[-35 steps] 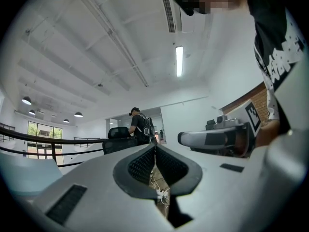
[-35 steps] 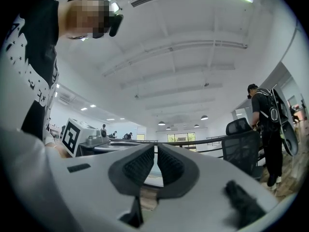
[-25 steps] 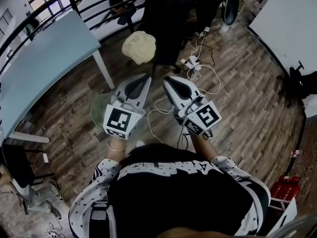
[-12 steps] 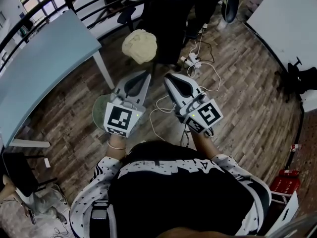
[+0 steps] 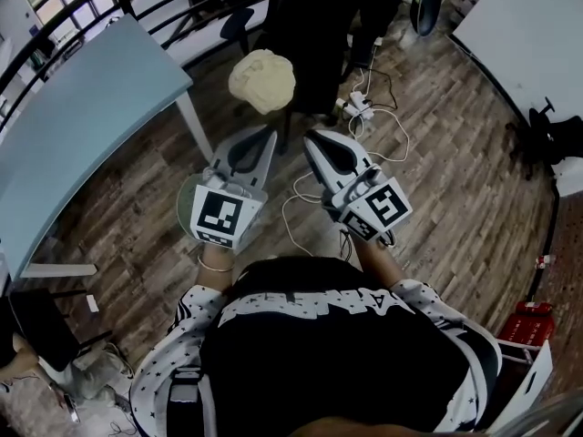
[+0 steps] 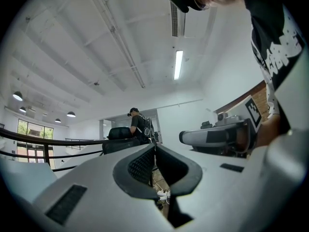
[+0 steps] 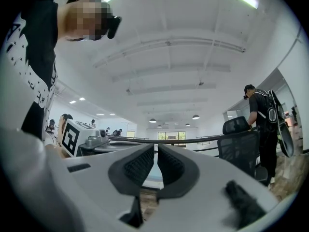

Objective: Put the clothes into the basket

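Both grippers, left (image 5: 270, 135) and right (image 5: 308, 137), are clenched empty; cables trailing from the power strip (image 5: 357, 106) may trip the person.

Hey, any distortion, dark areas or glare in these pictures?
Head view: dim, wooden floor bowed by the wide lens. Left gripper view: black circular edges, ceiling light strip blown out. Right gripper view: same dark rim, otherwise evenly lit.

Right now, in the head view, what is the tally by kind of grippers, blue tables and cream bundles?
Grippers: 2, left gripper and right gripper
Blue table: 1
Cream bundle: 1
Total: 4
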The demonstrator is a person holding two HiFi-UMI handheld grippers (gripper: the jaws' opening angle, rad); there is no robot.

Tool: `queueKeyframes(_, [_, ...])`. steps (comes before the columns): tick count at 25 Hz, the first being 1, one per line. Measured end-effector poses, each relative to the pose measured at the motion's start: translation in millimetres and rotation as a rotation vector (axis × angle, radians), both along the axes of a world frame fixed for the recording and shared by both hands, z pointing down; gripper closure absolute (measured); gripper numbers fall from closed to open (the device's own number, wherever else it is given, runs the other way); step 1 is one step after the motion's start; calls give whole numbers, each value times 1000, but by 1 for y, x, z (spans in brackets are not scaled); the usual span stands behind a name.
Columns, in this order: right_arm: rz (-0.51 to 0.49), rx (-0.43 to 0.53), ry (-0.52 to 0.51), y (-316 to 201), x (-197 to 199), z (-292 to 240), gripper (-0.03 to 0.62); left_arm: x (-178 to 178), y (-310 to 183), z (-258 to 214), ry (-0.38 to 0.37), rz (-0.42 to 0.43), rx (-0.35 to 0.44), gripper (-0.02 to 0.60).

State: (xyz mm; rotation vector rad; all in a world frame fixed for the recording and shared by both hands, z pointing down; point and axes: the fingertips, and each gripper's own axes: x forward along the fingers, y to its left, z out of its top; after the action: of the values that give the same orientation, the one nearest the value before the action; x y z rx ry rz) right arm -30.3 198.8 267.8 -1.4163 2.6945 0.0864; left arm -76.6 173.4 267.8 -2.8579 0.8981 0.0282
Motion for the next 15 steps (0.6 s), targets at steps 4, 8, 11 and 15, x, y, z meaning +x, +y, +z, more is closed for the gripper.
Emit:
queueKeyframes(4, [7,-17,24,-4,-5,6,561,-4,-3,7,6,7,-11,566])
queueKeyframes(8, [10,-38,20,-3,-3,10,560,-4,-1,16,10,7,-33,565])
queueKeyframes(11, [14,-42,28,-2,0,11,560,-2,1,19,15,5,-47,565])
queueKeyframes(15, [0,-42,24,-9,4,14,560,2,-3,19,13,-3,-45,565])
